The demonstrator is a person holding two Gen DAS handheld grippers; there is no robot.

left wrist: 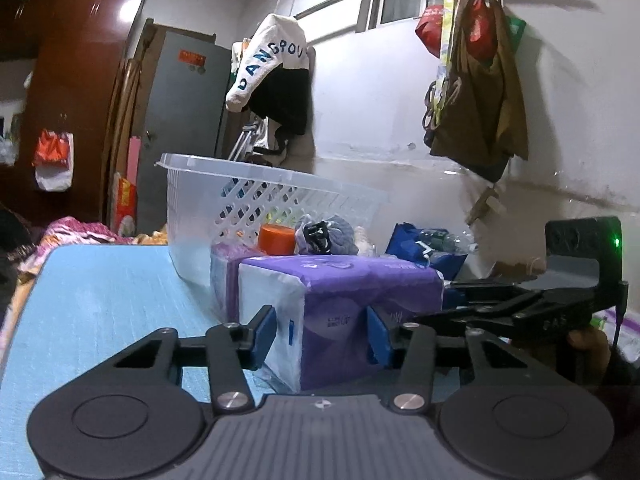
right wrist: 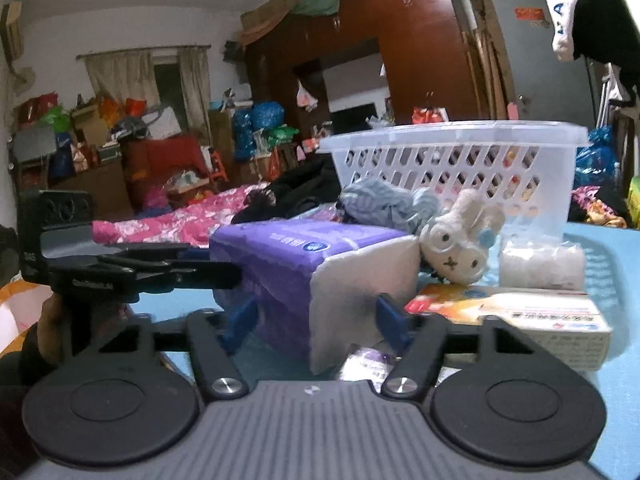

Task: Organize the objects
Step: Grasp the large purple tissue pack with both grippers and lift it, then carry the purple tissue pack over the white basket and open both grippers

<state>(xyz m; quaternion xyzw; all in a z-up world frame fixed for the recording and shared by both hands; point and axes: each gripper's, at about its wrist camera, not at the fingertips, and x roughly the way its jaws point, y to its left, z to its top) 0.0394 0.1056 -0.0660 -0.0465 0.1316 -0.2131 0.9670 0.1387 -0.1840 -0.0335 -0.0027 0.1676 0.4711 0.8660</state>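
A purple-and-white tissue pack (left wrist: pixel 340 304) lies on the blue table (left wrist: pixel 100 292). My left gripper (left wrist: pixel 322 334) is shut on one corner of it, blue pads pressing both sides. My right gripper (right wrist: pixel 316 320) is shut on the opposite corner of the same pack (right wrist: pixel 304 276). Each gripper shows in the other's view, the right gripper (left wrist: pixel 520 304) at the right and the left gripper (right wrist: pixel 132 272) at the left. A clear plastic basket (left wrist: pixel 256 200) stands just behind the pack; it also shows in the right wrist view (right wrist: pixel 460 160).
A white plush rabbit (right wrist: pixel 460 240), grey-blue yarn (right wrist: pixel 384 204), a bag of white bits (right wrist: pixel 540 264) and a flat orange-white box (right wrist: pixel 520 316) lie beside the pack. An orange-capped jar (left wrist: pixel 276 238) stands by the basket. Bags hang on the wall (left wrist: pixel 480 80).
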